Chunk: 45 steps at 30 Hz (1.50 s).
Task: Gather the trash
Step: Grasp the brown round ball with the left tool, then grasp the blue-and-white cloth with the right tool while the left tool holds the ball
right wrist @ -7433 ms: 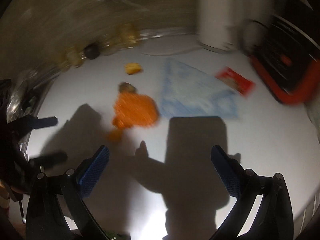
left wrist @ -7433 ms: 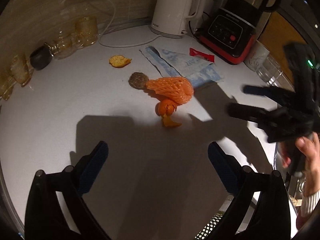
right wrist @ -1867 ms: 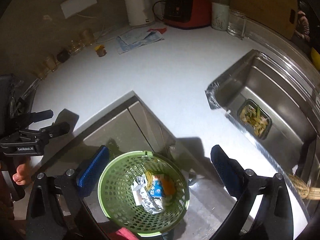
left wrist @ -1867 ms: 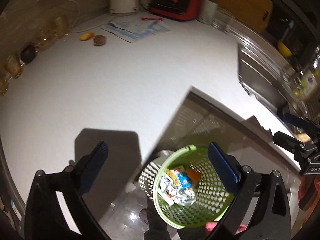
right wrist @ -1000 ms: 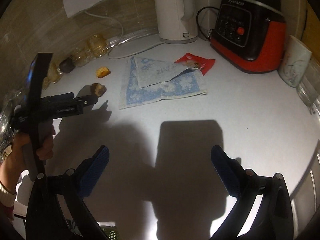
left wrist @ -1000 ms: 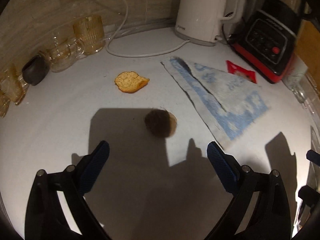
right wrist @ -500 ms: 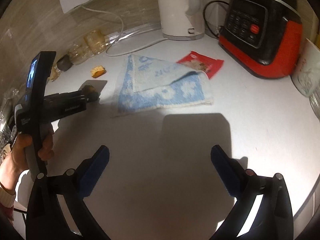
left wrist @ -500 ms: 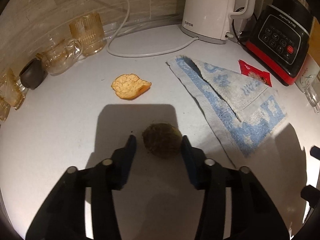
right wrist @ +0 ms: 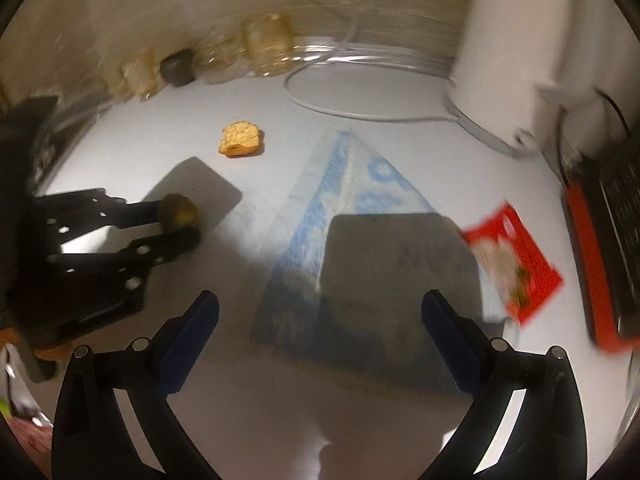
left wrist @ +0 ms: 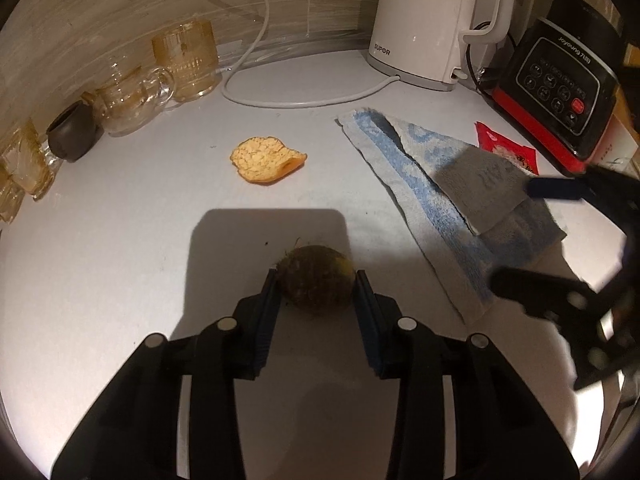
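A brown, fuzzy round piece of fruit (left wrist: 316, 278) lies on the white counter, and my left gripper (left wrist: 316, 282) is shut on it, with a blue pad against each side. The right wrist view shows the same grip (right wrist: 178, 210) from the side at the left. An orange peel (left wrist: 266, 159) (right wrist: 240, 140) lies further back. A red wrapper (left wrist: 506, 148) (right wrist: 516, 268) sits at the right edge of the blue and white towel (left wrist: 424, 176) (right wrist: 360, 200). My right gripper (right wrist: 320, 312) is open and empty above the towel. It also shows at the right of the left wrist view (left wrist: 536, 236).
A white kettle (left wrist: 420, 20) with its cord (left wrist: 304, 100) and a red and black blender (left wrist: 560, 88) stand at the back right. Amber glasses (left wrist: 186, 60) and a dark cup (left wrist: 74, 136) line the back left wall.
My left gripper's jaws have closed from wide open onto the brown fruit. My right gripper has swung and rolled over toward the towel, its view now blurred.
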{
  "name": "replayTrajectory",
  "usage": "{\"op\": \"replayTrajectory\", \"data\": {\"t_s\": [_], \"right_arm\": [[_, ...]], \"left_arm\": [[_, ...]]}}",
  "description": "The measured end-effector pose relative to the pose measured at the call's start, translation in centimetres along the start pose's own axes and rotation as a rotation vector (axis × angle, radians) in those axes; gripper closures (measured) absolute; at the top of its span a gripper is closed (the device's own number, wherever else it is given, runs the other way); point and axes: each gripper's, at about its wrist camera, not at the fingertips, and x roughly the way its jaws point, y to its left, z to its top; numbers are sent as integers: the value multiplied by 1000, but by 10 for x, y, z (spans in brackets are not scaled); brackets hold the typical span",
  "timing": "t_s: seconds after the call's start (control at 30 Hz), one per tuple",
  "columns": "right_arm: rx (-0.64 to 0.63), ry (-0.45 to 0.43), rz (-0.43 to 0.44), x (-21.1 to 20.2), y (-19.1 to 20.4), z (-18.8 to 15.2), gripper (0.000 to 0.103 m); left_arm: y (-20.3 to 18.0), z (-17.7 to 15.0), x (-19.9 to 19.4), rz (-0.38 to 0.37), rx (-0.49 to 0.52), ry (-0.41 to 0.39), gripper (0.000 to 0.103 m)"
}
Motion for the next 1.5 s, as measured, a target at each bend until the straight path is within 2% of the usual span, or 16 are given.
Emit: {"op": "replayTrajectory", "data": {"t_s": [0.1,0.17,0.23,0.33,0.4,0.47,0.5,0.57,0.67,0.8,1.03,1.27,1.5], "right_arm": [[-61,26,-8,14,1,13,3],[-83,55,-17,24,-2,20,14],[-104,101,-22,35,-5,27,21],[-108,118,10,42,-11,31,24],[-114,116,17,41,-11,34,34],[-114,115,17,39,-9,35,52],[-115,117,15,39,-7,37,58],[-119,123,4,38,-5,39,79],[-154,130,-40,38,1,40,88],[-184,112,-85,32,7,39,90],[-153,12,-92,1,3,45,90],[-80,-97,-74,-54,-9,49,90],[-2,-210,-55,-116,-7,40,90]], "left_arm": [[2,-3,-2,-9,-11,-3,66],[3,-4,-3,-14,-15,-5,66],[3,-5,-4,-16,-22,-6,66],[3,-5,-4,-15,-27,-7,66],[3,-5,-5,-17,-30,-8,66],[3,-5,-5,-18,-30,-9,66],[3,-5,-5,-18,-29,-10,66],[3,-5,-5,-16,-29,-10,66],[2,-5,-5,-14,-30,-12,66],[2,-5,-5,-14,-26,-12,66],[4,-4,-5,-21,-33,-8,66],[4,1,-20,-43,-39,-53,66],[0,3,-60,-73,5,-108,66]]}}
